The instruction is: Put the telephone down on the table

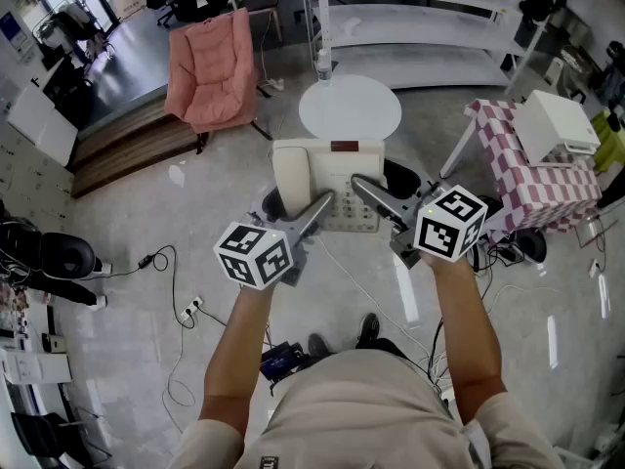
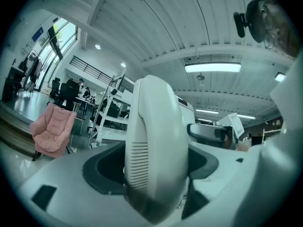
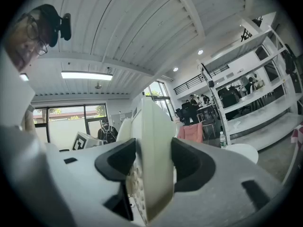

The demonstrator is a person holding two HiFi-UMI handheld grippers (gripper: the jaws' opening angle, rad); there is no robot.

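Observation:
A cream desk telephone (image 1: 322, 182) hangs in the air between my two grippers, over the floor and just short of the round white table (image 1: 352, 110). My left gripper (image 1: 318, 209) is shut on its left side, where the handset (image 2: 156, 145) fills the gap between the jaws. My right gripper (image 1: 365, 191) is shut on the right edge of the telephone's base (image 3: 150, 160), with keypad buttons showing beside the lower jaw. Both grippers point level. The telephone's underside is hidden.
A water bottle (image 1: 323, 63) stands at the round table's far edge. A pink armchair (image 1: 210, 66) sits to the left, white shelving (image 1: 420, 13) behind. A checked-cloth table (image 1: 532, 179) with a white box (image 1: 555, 125) is at right. Cables (image 1: 176, 301) trail on the floor.

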